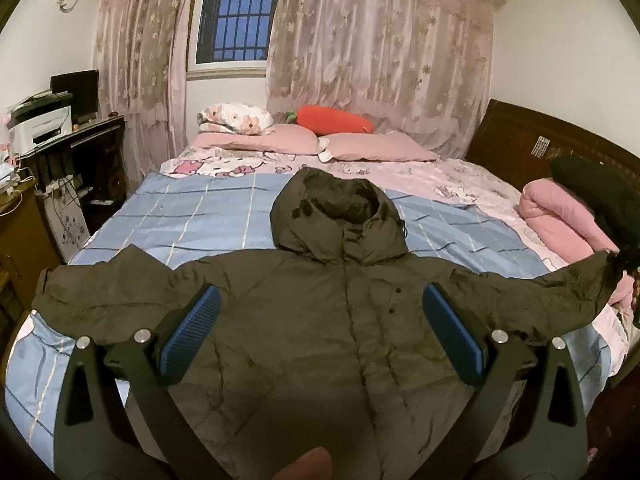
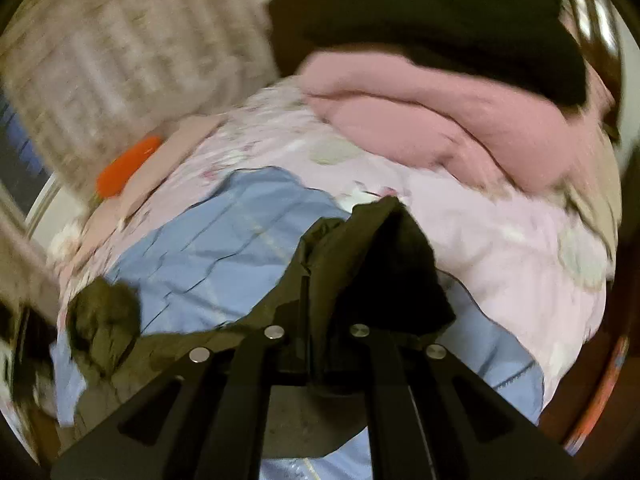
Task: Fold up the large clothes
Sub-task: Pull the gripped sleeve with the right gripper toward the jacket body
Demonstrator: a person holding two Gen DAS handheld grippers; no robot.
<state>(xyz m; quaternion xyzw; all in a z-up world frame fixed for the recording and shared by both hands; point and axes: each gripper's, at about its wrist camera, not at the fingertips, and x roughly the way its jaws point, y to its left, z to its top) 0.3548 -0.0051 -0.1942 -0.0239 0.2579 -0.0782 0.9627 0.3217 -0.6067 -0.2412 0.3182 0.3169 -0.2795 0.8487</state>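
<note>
Left view: whole coat [image 1: 320, 312] spread on bed [image 1: 192, 216], left gripper [image 1: 320, 332] spread. Right view: right gripper [image 2: 320, 304] pinching sleeve [image 2: 372, 248].

jacket [image 1: 312, 320]: dark olive cloth, matt, quilted, finely wrinkled; small dark snap studs along the front
sleeve cuff [image 2: 384, 256]: same olive cloth, with a darker soft lining showing
left gripper [image 1: 320, 328]: matt black plastic arms; round bright metal pins at the joints
pads [image 1: 192, 332]: blue, ribbed, rubber-like, matt
right gripper [image 2: 316, 320]: matt black plastic; bright metal pins
bed sheet [image 1: 192, 216]: blue checked cloth, smooth, faint sheen
pillows [image 1: 288, 140]: pink cloth, matt
carrot cushion [image 1: 336, 120]: orange plush
curtains [image 1: 380, 60]: sheer patterned cloth, slight lustre
headboard [image 1: 532, 140]: dark wood, low gloss
pink blanket [image 2: 440, 112]: soft matt cloth
</note>
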